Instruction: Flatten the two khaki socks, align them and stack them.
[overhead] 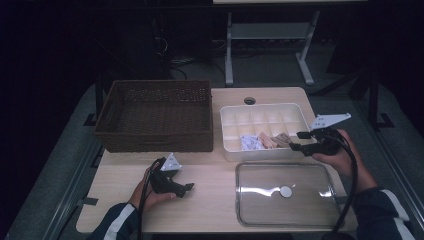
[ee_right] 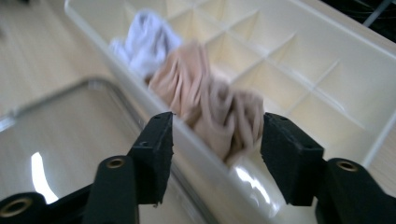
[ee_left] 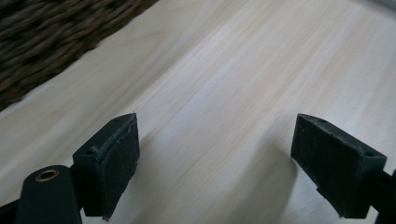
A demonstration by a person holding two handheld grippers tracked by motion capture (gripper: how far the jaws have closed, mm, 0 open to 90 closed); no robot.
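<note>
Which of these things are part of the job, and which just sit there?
In use:
divided box
beige cloth
white cloth
right gripper, open beside the cloths

Lying about:
wicker basket
clear lid
left gripper, open over bare table

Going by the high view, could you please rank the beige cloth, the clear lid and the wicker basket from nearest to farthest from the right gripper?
From the right gripper:
1. Beige cloth, in the divided tray's front row, just left of the fingers.
2. Clear lid, flat on the table below it.
3. Wicker basket, across the table at the far left.
</note>
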